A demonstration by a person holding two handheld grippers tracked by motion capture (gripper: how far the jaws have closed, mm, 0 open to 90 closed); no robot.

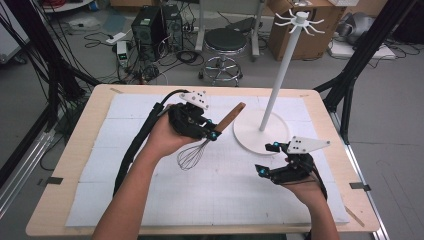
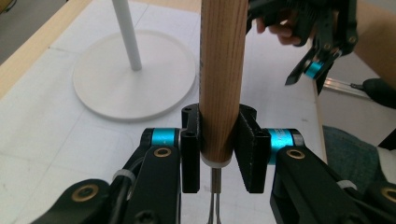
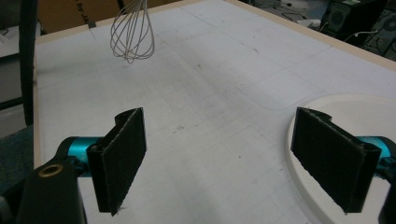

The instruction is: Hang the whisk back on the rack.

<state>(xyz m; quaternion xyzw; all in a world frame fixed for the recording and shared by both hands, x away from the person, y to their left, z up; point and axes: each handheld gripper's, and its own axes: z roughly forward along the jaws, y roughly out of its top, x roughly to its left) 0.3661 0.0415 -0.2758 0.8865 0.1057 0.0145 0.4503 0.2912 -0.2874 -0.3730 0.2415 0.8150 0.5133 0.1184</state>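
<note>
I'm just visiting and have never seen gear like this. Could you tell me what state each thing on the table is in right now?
Whisk: lifted off the table, tilted, wooden handle up, wire end down.
Left gripper: jaws shut on the whisk's handle.
Right gripper: jaws open, nothing between them, above the mat.
Hanging stand: upright on its round base, hooks bare.

Whisk in left gripper
</note>
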